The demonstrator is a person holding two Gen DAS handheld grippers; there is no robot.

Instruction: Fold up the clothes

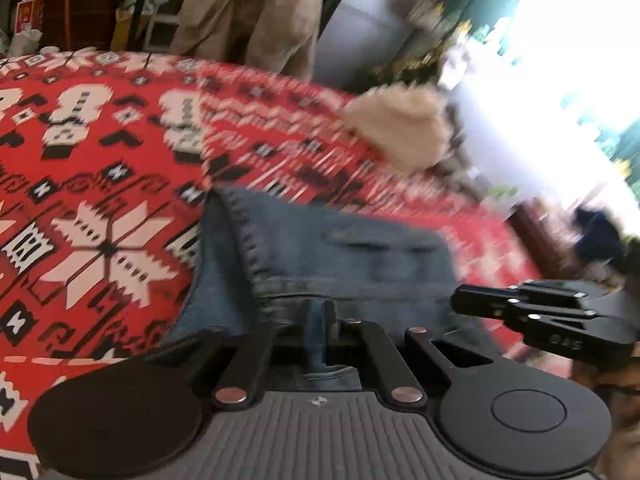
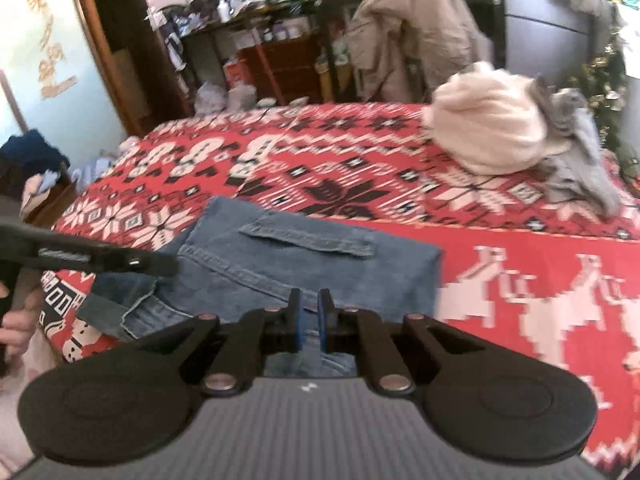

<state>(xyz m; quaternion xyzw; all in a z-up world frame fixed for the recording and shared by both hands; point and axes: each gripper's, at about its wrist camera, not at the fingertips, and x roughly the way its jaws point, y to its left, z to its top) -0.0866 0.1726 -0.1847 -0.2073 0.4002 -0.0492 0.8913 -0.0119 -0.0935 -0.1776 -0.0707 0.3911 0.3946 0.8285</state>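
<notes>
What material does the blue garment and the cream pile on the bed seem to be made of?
Blue garment: probably denim, faded and matte, with raised double stitching and a flap pocket. Cream pile: looks like a soft fleece or knit, fuzzy and bulky; blur leaves the exact fabric open.

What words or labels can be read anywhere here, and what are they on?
"DAS" (first letter uncertain): raised lettering on the black body of the right gripper.
Gold wall characters: too blurred to read.
Red paper sign at the back: too blurred to read.
</notes>
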